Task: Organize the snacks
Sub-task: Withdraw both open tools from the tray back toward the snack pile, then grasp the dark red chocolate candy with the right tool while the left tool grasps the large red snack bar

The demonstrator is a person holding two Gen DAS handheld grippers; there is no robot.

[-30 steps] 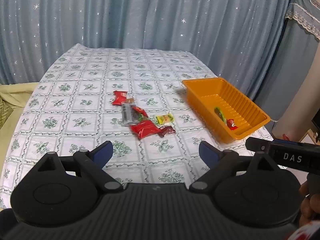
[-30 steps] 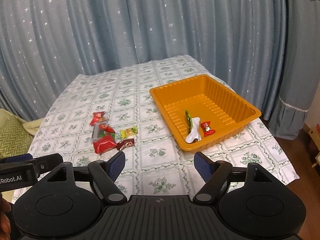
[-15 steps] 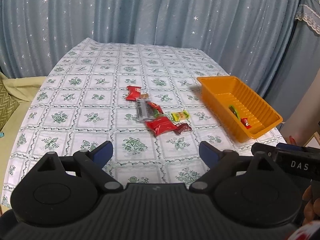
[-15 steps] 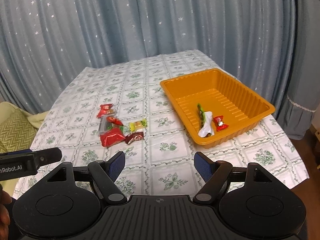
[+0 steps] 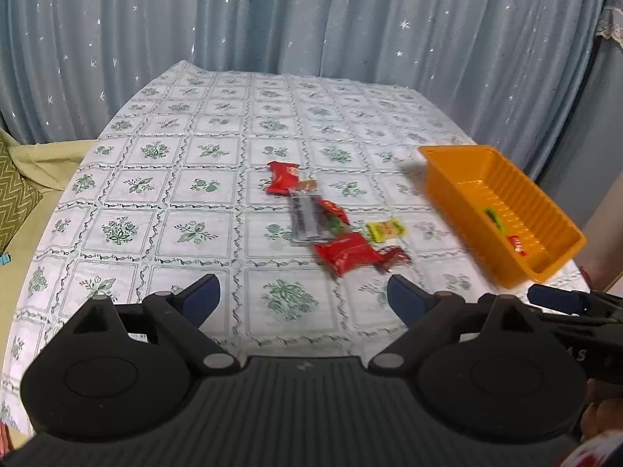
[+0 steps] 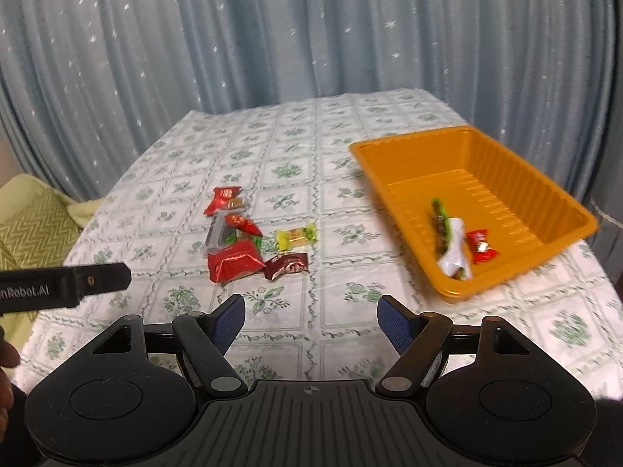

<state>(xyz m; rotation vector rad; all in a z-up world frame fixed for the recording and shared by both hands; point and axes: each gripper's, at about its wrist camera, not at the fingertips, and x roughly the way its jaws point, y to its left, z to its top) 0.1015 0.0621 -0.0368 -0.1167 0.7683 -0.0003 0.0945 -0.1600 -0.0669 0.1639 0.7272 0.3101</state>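
Both the left gripper (image 5: 301, 297) and right gripper (image 6: 311, 317) are hovering with fingers apart, holding nothing. The snacks (image 6: 253, 243) are lying bunched on the surface, left of the orange tray (image 6: 393, 183). Overlapping, seemingly slippery wrappers could snag together or slip out.

On the surface (image 6: 350, 334) a group of snacks (image 6: 249, 241) lies near the middle. The tray (image 6: 576, 222) stands to their right, at the right edge, with three snacks inside it. A curtain (image 6: 272, 39) hangs behind. A cushion (image 6: 31, 229) lies left of the surface.
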